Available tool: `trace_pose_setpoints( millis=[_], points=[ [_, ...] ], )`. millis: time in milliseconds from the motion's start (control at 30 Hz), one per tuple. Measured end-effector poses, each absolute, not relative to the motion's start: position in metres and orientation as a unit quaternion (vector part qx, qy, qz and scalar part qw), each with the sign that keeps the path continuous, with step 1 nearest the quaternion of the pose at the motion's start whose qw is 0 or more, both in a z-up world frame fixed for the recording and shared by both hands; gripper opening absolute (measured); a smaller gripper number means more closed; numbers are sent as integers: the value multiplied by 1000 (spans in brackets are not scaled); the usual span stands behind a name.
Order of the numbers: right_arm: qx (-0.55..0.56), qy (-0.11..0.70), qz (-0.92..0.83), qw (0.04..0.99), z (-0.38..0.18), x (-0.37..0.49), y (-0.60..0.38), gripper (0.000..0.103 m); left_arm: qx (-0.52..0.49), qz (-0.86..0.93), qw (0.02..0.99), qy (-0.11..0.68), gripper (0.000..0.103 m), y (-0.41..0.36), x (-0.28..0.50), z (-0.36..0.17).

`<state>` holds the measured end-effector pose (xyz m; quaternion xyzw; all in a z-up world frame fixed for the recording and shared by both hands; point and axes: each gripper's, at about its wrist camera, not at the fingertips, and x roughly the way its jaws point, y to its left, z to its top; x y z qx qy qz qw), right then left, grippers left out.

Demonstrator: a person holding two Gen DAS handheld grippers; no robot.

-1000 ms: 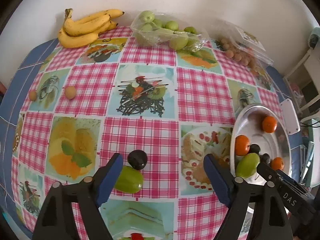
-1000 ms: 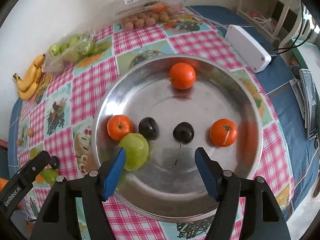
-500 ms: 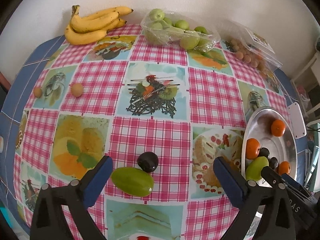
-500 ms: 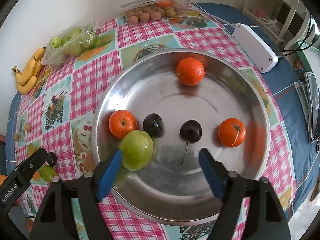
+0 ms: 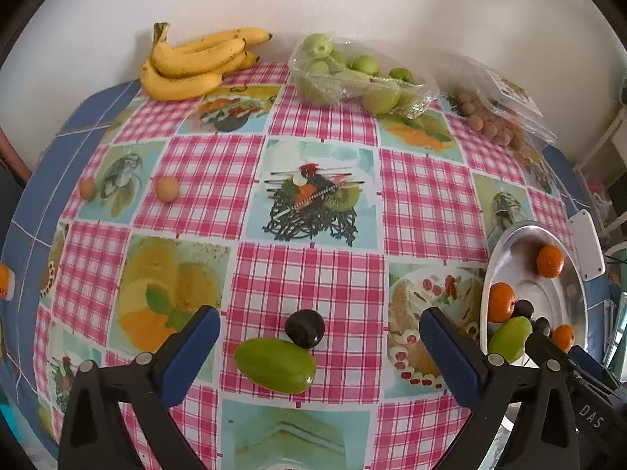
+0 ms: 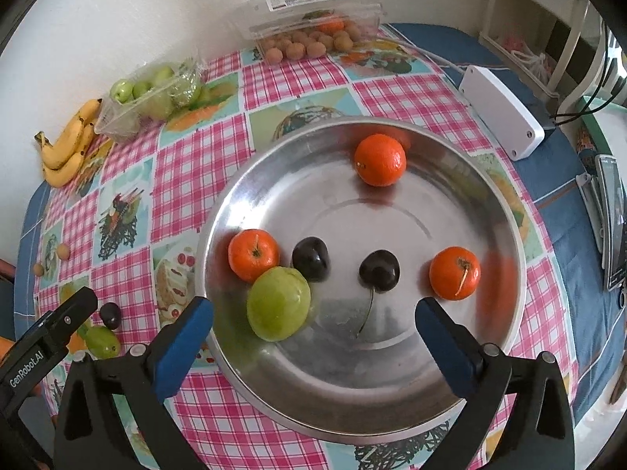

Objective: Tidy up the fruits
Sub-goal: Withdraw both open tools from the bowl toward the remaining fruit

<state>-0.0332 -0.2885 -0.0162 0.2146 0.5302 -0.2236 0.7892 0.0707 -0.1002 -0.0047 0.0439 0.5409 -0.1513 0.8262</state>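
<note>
Left wrist view. The left gripper (image 5: 317,346) stands released, its two blue pads wide apart and touching nothing. Between them, on the checked tablecloth (image 5: 305,274), lie one oblong green fruit (image 5: 275,365) and, just beyond and touching it, one dark plum (image 5: 304,328). Two small tan fruits (image 5: 167,188) lie apart at the far left. Along the far edge, against the wall, sit one bunch of bananas (image 5: 192,66), one clear pack of green fruits (image 5: 352,74) and one clear box of small brown fruits (image 5: 497,117). The steel bowl (image 5: 576,274) appears only as a narrow sliver at the right, partly hidden by the right gripper's black frame.

Right wrist view. The right gripper (image 6: 313,346) hovers over the near part of the bowl (image 6: 411,411); its jaws are opening, and no pad presses on any fruit. Here the whole bowl is visible, holding six fruits: three tangerines (far (image 6: 380,159), left (image 6: 254,254), right (image 6: 454,273)), one round green fruit (image 6: 278,303) touching the left tangerine, one dark plum (image 6: 310,259) and one stemmed cherry (image 6: 379,270). This view alone shows the white box (image 6: 501,111) and a flat device (image 6: 613,219) on the blue cloth at the right. The oblong green fruit and the loose plum appear small at the near left, beside the left gripper's frame.
</note>
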Motion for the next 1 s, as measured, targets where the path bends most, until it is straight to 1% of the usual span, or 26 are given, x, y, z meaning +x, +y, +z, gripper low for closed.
trace_pose_setpoints(
  millis=[300,433,667,1000],
  points=[
    [219,525,-217,793,-11,-37,-288,103,38,-164,828,535,103,-99,69,1],
    [204,525,-203,801,-5,-34,-280,103,34,-164,836,523,103,-92,71,10],
    [191,529,-171,809,-3,-24,-259,103,2,-145,842,519,103,-54,83,20],
    [182,525,-124,822,3,-2,-218,103,-74,-94,836,536,103,8,98,17]
  ],
)
